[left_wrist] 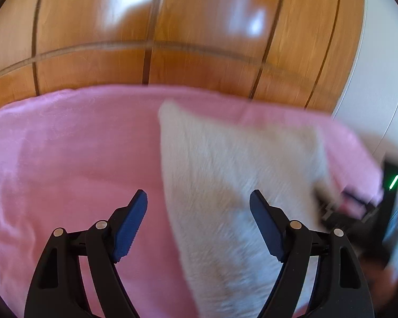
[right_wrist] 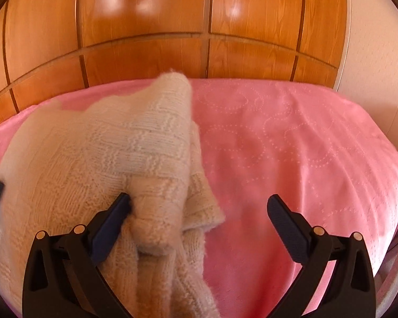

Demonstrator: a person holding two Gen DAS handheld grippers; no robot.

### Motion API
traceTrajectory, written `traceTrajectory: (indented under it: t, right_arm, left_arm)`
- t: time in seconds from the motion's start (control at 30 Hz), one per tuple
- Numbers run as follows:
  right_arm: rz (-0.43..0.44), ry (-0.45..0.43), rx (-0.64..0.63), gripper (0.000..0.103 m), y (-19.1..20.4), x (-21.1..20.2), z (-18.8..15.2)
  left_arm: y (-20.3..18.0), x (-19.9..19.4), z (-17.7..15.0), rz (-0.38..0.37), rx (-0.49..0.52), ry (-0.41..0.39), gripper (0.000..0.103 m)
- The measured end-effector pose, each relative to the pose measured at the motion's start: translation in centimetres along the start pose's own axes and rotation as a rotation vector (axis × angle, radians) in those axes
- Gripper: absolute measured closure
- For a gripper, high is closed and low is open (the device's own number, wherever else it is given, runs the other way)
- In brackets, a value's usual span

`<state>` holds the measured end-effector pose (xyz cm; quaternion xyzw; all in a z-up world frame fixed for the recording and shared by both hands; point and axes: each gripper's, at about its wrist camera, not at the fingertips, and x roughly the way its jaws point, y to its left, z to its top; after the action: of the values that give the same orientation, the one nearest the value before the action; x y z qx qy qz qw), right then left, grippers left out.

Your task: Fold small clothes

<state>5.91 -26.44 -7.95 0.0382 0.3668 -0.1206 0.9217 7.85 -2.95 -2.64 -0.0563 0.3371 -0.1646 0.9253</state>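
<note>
A cream knitted garment (right_wrist: 98,153) lies bunched on a pink bedspread (right_wrist: 291,145). In the right wrist view it fills the left half, with a folded flap next to my left finger. My right gripper (right_wrist: 199,206) is open, and part of the garment lies between its jaws near the left one. In the left wrist view the garment (left_wrist: 238,164) is blurred and runs from the middle to the lower right. My left gripper (left_wrist: 199,198) is open above the garment's left edge. The right gripper shows blurred at the right edge of that view (left_wrist: 358,212).
A wooden panelled headboard (right_wrist: 199,26) stands behind the bed. A white wall (right_wrist: 379,53) is at the right. The pink bedspread (left_wrist: 66,159) stretches bare to the left of the garment in the left wrist view.
</note>
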Motion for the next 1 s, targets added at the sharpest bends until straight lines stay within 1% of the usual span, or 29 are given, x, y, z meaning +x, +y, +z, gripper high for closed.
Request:
traceTrajectory:
  t: [0.07,0.13,0.23,0.27,0.3,0.33,0.37,0.4,0.43,0.5,0.6,0.67,0.73,0.77,0.8,0.83,0.87,0.93,0.97,1.0]
  right_arm:
    - [0.039,0.003,0.070,0.002,-0.6,0.0,-0.5]
    - [0.067,0.012,0.119,0.002,-1.0,0.3,-0.7]
    - [0.069,0.010,0.106,0.002,-0.6,0.0,-0.1]
    - [0.069,0.008,0.099,0.002,-0.6,-0.1,-0.1]
    - [0.070,0.005,0.092,0.002,-0.5,-0.1,-0.1]
    - [0.073,0.004,0.088,0.002,-0.5,-0.1,-0.1]
    - [0.079,0.008,0.085,0.002,-0.5,-0.1,-0.1]
    - [0.091,0.019,0.080,0.002,-0.5,-0.2,-0.1]
    - [0.112,0.049,0.070,0.002,-0.7,-0.3,0.3]
    - [0.124,0.085,0.082,0.002,-1.0,-1.0,1.5]
    - [0.133,0.007,0.096,0.002,-0.8,-2.9,4.4]
    - [0.135,-0.012,0.042,0.002,0.3,-2.9,5.7]
    - [0.099,0.027,-0.030,0.002,1.6,-1.4,6.5]
    - [0.063,0.064,-0.067,0.002,2.2,0.2,6.7]
    - [0.035,0.094,-0.088,0.002,2.6,1.9,6.7]
    - [0.028,0.115,-0.092,0.002,2.7,3.1,6.6]
    - [0.052,0.130,-0.068,0.002,2.4,5.0,6.4]
    - [0.077,0.132,-0.003,0.002,1.5,6.5,6.4]
    - [0.080,0.134,0.016,0.002,1.2,6.7,6.4]
    - [0.072,0.130,0.016,0.002,1.2,6.5,6.4]
  left_arm:
    - [-0.9,-0.3,1.6,0.005,0.024,-0.024,0.025]
    - [-2.5,0.3,3.1,0.026,0.082,-0.026,0.025]
    - [-5.2,3.3,4.3,0.119,0.213,0.018,0.025]
    - [-5.5,5.1,4.2,0.169,0.240,0.054,0.024]
    - [-5.4,6.5,3.7,0.194,0.245,0.083,0.024]
    - [-5.0,7.6,3.1,0.194,0.236,0.100,0.023]
    - [-4.3,8.1,2.3,0.183,0.215,0.077,0.020]
    - [-3.6,7.9,1.8,0.168,0.195,0.048,0.019]
    - [-3.1,7.6,1.5,0.158,0.181,0.033,0.019]
    - [-2.7,6.9,1.1,0.167,0.178,0.014,0.019]
    - [-2.9,6.4,0.5,0.185,0.190,-0.014,0.019]
    - [-3.2,6.2,0.4,0.194,0.194,-0.020,0.019]
    - [-3.4,6.0,0.4,0.201,0.198,-0.024,0.019]
    - [-3.4,6.0,0.5,0.204,0.198,-0.025,0.019]
    - [-3.4,6.0,0.5,0.206,0.198,-0.025,0.019]
    - [-3.4,6.1,0.4,0.213,0.198,-0.024,0.019]
    - [-3.3,6.3,0.4,0.218,0.199,-0.021,0.019]
    - [-3.1,6.9,0.6,0.205,0.186,0.005,0.019]
    - [-2.8,7.3,0.8,0.189,0.172,0.017,0.019]
    - [-2.5,7.5,0.9,0.176,0.154,0.026,0.017]
